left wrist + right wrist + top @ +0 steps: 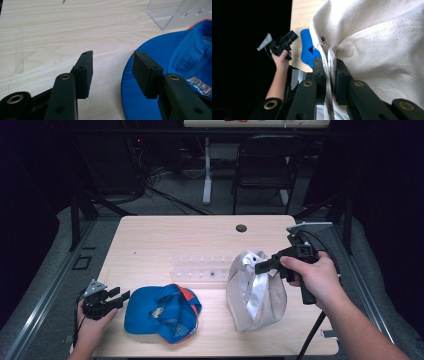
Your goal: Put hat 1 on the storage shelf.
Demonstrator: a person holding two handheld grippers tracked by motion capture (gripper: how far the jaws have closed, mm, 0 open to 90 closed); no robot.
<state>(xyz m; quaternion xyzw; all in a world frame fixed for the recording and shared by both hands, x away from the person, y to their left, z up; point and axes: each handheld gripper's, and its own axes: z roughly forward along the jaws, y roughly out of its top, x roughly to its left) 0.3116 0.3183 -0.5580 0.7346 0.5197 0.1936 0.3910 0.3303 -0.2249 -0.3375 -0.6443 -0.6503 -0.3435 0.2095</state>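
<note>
A cream-white cloth cap (255, 292) stands lifted at the table's right, and my right gripper (262, 266) is shut on a fold of its fabric (329, 65) near the top. A blue cap (162, 312) with an orange rim lies upside down at the front left of the table. My left gripper (120, 297) hovers just left of the blue cap's brim (147, 105), open, with nothing between its jaws. The left gripper (279, 43) and its hand also appear far off in the right gripper view.
A clear plastic rack (202, 270) lies across the middle of the wooden table (165, 240). A dark round hole (241, 228) sits near the far edge. Behind the table stand a dark chair (265, 165) and a white post (207, 170).
</note>
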